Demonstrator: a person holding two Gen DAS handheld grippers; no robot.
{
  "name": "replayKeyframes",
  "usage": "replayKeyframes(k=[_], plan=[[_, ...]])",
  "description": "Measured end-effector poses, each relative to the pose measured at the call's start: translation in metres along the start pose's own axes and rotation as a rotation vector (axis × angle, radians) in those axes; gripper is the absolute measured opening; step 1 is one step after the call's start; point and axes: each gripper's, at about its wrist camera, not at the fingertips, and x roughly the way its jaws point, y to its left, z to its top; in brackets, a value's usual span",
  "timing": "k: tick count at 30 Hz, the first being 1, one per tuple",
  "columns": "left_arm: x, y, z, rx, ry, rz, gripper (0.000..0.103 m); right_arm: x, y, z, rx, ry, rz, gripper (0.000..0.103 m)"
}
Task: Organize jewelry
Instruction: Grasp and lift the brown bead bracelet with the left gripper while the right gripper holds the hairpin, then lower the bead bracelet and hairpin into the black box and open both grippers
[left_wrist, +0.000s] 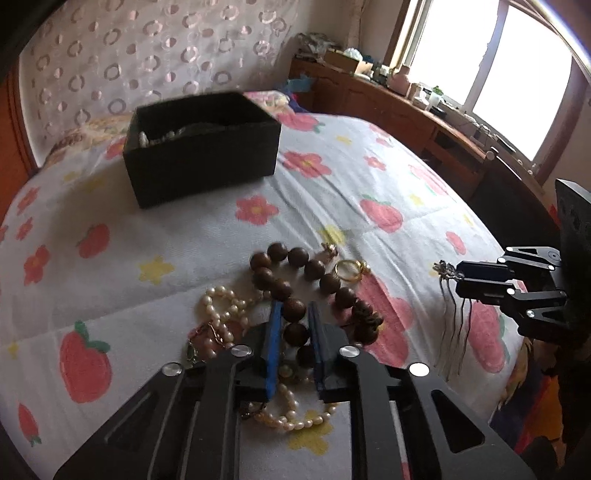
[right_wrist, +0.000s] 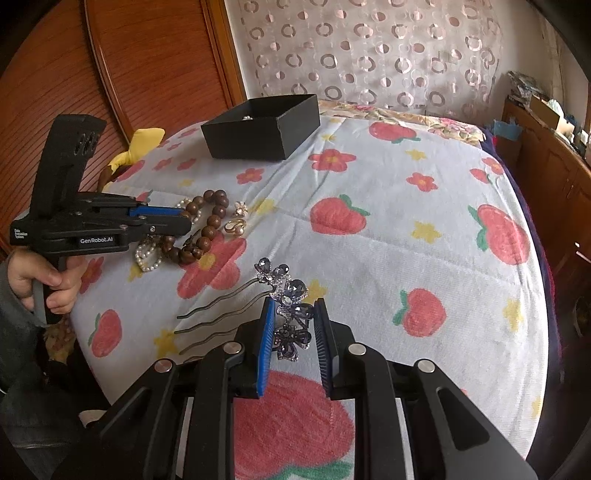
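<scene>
your left gripper (left_wrist: 292, 310) clamped on the wooden bead bracelet (left_wrist: 314, 291), pearl strand (left_wrist: 225, 310) just left of it, your right gripper (right_wrist: 293, 310) closed on the jewelled hair comb (right_wrist: 290, 314), black box (left_wrist: 203, 147) well ahead

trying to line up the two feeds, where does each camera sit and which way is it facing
Left wrist: sits on the left gripper, tilted down over the bed toward the black box; its fingers close on the wooden bead bracelet. The right gripper shows at the right edge.
Right wrist: sits on the right gripper, tilted down toward the box; its fingers clamp the jewelled hair comb. The left gripper and the person's hand show at the left.
Shared: box, floral bedspread, bracelet, pearls, gold ring.
</scene>
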Motion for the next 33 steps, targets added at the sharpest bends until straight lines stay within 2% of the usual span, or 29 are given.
replayKeyframes(k=[9, 16, 23, 33], plan=[[-0.064, -0.016, 0.035, 0.059, -0.172, -0.015, 0.012, -0.019, 0.006, 0.015, -0.024, -0.062, -0.008, 0.023], [-0.098, -0.018, 0.070, 0.091, -0.258, 0.014, 0.012, -0.036, 0.012, 0.041, -0.048, -0.123, -0.011, 0.023], [-0.115, -0.014, 0.096, 0.101, -0.304, 0.052, 0.012, -0.047, 0.018, 0.065, -0.073, -0.169, -0.015, 0.023], [-0.103, 0.001, 0.125, 0.096, -0.306, 0.086, 0.012, -0.050, 0.023, 0.100, -0.101, -0.208, -0.017, 0.023]])
